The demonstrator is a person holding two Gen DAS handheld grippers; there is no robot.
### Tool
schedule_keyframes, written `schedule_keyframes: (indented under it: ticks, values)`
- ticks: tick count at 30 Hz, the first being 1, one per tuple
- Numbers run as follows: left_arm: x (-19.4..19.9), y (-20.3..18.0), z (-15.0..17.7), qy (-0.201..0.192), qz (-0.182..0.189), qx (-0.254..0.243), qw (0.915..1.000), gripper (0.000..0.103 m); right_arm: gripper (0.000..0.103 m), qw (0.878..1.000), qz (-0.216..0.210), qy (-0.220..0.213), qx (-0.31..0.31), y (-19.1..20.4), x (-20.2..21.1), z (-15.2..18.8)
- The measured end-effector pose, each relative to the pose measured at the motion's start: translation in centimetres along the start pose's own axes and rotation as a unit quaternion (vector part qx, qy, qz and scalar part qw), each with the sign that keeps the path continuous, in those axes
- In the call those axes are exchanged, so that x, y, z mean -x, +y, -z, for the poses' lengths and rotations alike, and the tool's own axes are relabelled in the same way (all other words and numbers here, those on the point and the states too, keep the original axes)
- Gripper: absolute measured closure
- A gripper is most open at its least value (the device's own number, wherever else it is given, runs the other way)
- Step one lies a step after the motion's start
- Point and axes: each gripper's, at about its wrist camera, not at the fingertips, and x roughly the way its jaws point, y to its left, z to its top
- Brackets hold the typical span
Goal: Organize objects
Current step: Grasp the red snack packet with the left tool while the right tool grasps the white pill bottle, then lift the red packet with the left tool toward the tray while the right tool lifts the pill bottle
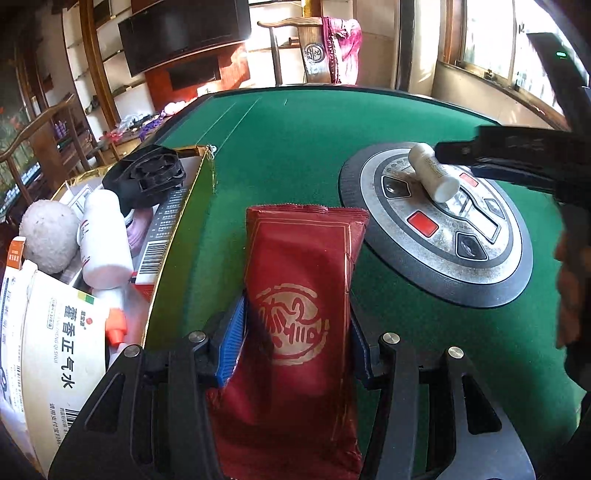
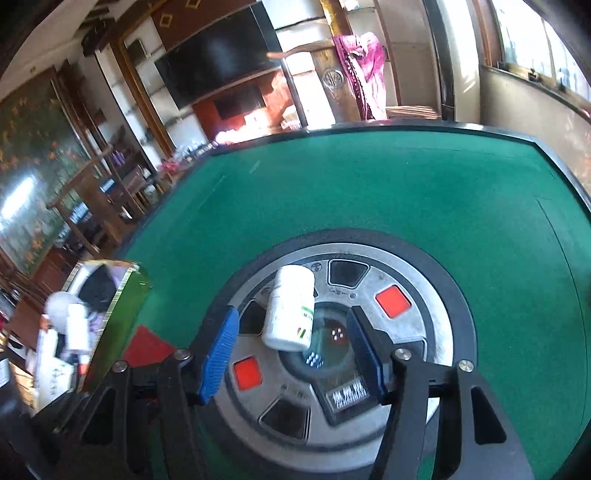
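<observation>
- A green felt table (image 1: pixel 295 140) fills both views, in a wood-panelled room with a dark screen (image 1: pixel 184 33) on the far wall and bright windows to one side.
- A round control panel (image 2: pixel 332 332) with red buttons and a domed centre holding dice sits in the middle of the table.
- The left gripper (image 1: pixel 295 339) is clamped on a red packet (image 1: pixel 299 295); the blue pads press its sides low down, so most of its length sticks forward over the felt, the far end near the panel's rim.
- Gripping it low looks meant to leave the free end leading, easy to slide into a container.
- A gold-edged box (image 1: pixel 199 184) stands at the table's left edge, just beside the packet, and is likely where things go.
- The box is already crowded: a white bottle (image 1: pixel 103 240), a grey ball (image 1: pixel 48 236), a black plastic part (image 1: pixel 147 177), cartons and an orange-tipped tube (image 1: pixel 116 325).
- That clutter leaves little free room, so the packet may have to lie on top or be wedged along the wall.
- The right gripper (image 2: pixel 291 347) hovers over the panel with its jaws part open, one on each side of a small white bottle (image 2: pixel 290 310) lying on its side; a gap shows at both pads, so it is not gripped.
- The bottle is round and rests on the domed centre, so it could roll as the pads meet it.
- Nothing else lies between the panel and the box except the packet and the left gripper.
</observation>
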Motion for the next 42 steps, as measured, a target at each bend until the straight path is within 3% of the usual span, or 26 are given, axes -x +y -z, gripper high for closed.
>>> schedule_keyframes:
  ticks: [6, 10, 19, 31, 42]
  values:
    - [-0.2, -0.4, 0.1, 0.001, -0.007, -0.007, 0.9999, 0.052, 0.070, 0.999, 0.038, 0.028, 0.026, 1.1, -3.6, 0.1]
    - [-0.2, -0.1, 0.1, 0.000, -0.003, -0.005, 1.0000, 0.052, 0.070, 0.996, 0.061, 0.011, 0.060, 1.8, -3.6, 0.6]
    - [-0.1, 0.0, 0.1, -0.002, -0.002, -0.006, 1.0000, 0.052, 0.070, 0.999, 0.033, 0.001, 0.042, 0.7, -0.9, 2.8]
    - [0.2, -0.3, 0.2, -0.006, 0.001, -0.008, 0.9999, 0.053, 0.070, 0.998, 0.001, -0.010, 0.062, 3.7, 3.5, 5.5]
    - [1.5, -0.2, 0.0, -0.037, -0.005, -0.003, 0.9993, 0.053, 0.070, 0.998, -0.011, -0.027, 0.061, 5.0, 6.7, 8.2]
